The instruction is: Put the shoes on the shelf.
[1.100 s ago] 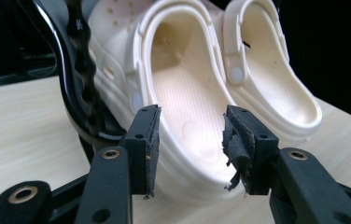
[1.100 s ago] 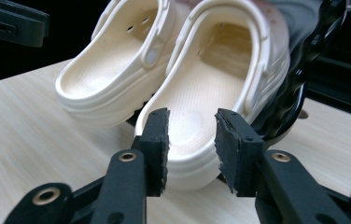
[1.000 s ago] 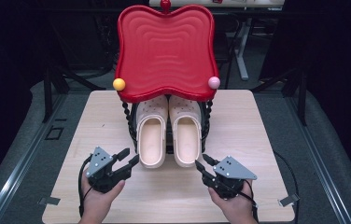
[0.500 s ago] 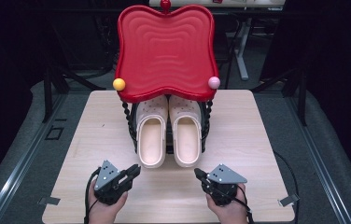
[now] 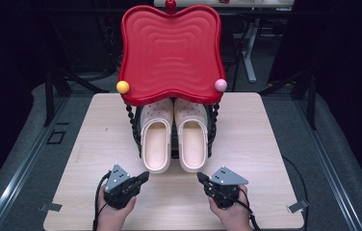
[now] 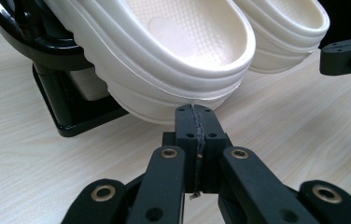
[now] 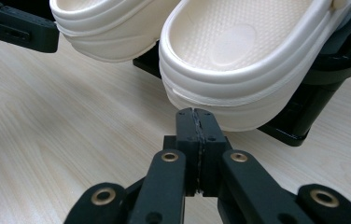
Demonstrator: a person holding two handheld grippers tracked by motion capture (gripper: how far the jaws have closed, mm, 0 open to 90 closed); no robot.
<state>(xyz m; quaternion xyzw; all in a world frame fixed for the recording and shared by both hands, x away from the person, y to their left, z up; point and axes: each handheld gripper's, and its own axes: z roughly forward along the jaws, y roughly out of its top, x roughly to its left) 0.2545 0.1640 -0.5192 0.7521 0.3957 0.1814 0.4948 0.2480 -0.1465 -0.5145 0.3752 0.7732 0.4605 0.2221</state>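
Clogs [image 5: 174, 137] — just beyond hand-held grippers

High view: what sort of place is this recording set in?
Probably a lab or studio recording bay: a lone wooden table amid dark curtains, with another desk's legs behind the red shoe rack.

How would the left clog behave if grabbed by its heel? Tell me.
The left clog looks like thick moulded foam, so probably light and slightly squashy. Its ribbed heel rim should give the pads purchase. It leans on the black rack, so it may slide off once tugged.
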